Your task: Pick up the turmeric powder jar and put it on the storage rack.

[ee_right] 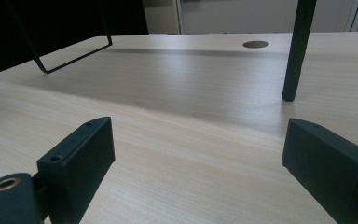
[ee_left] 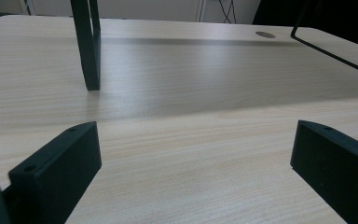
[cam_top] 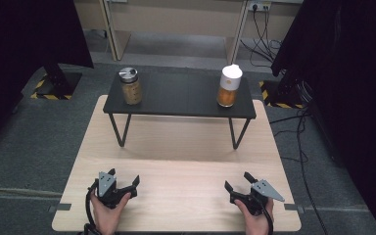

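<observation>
A light wooden table (cam_top: 176, 142) is seen from the high view, with a black raised shelf (cam_top: 178, 95) on thin metal legs set across its far half. On the shelf's left end a glass jar with a silver lid (cam_top: 130, 85) is stood upright; on the right end an orange-filled jar with a white cap (cam_top: 229, 85) is stood, well apart from the first. Near the table's front edge, the left gripper (cam_top: 125, 181) and the right gripper (cam_top: 238, 181) are held low over bare wood, each with jaws spread wide and nothing between them.
</observation>
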